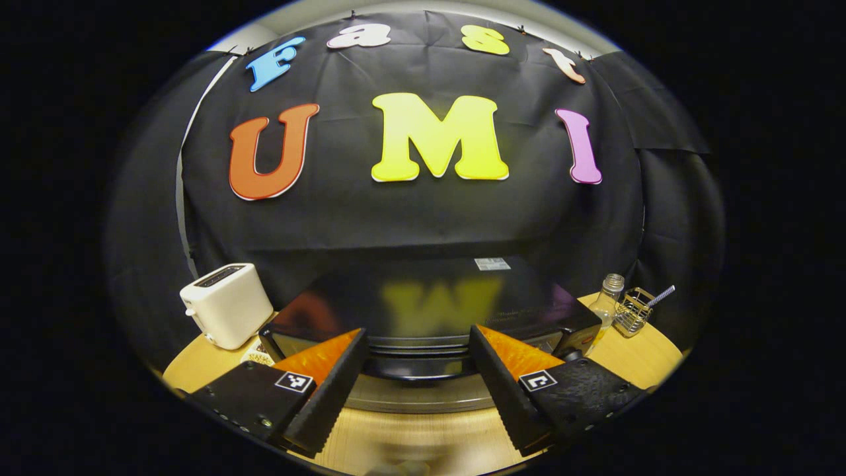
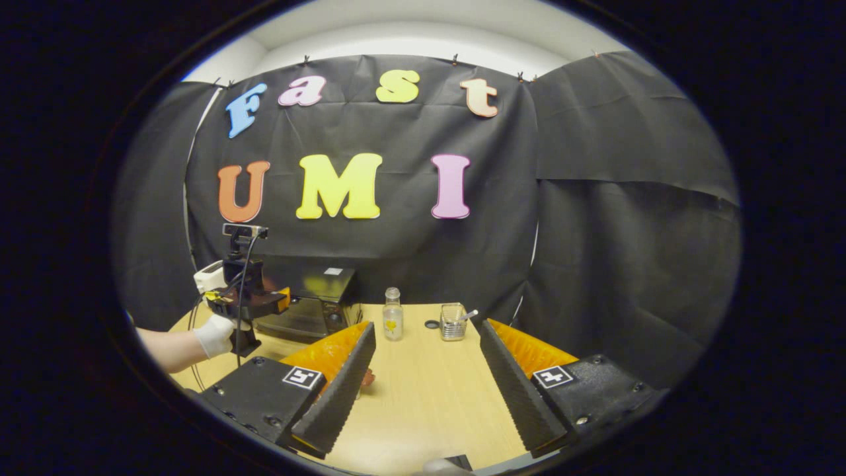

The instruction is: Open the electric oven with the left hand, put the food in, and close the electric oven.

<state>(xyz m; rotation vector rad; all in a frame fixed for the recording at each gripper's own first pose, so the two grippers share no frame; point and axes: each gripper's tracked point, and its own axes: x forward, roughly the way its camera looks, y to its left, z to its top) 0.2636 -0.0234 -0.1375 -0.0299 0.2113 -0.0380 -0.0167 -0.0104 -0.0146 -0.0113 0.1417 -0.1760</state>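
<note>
In the left gripper view, the left gripper [image 1: 418, 396] had its two fingers spread wide and held nothing. The black electric oven [image 1: 423, 311] sat directly ahead of it on the wooden table [image 1: 410, 443], its glossy top rising between and beyond the fingertips, with the dark bar along its front edge lying just past them (whether either finger touched it could not be told). A white toaster [image 1: 227, 304] stood to the oven's left; a small glass bottle [image 1: 605, 307] and a wire basket [image 1: 634, 311] stood to its right.

In the right gripper view, the right gripper [image 2: 426, 387] was also wide open and empty, above bare tabletop. The oven appeared farther off to the left, with a gloved hand [image 2: 215, 335] holding the other gripper at its front
</note>
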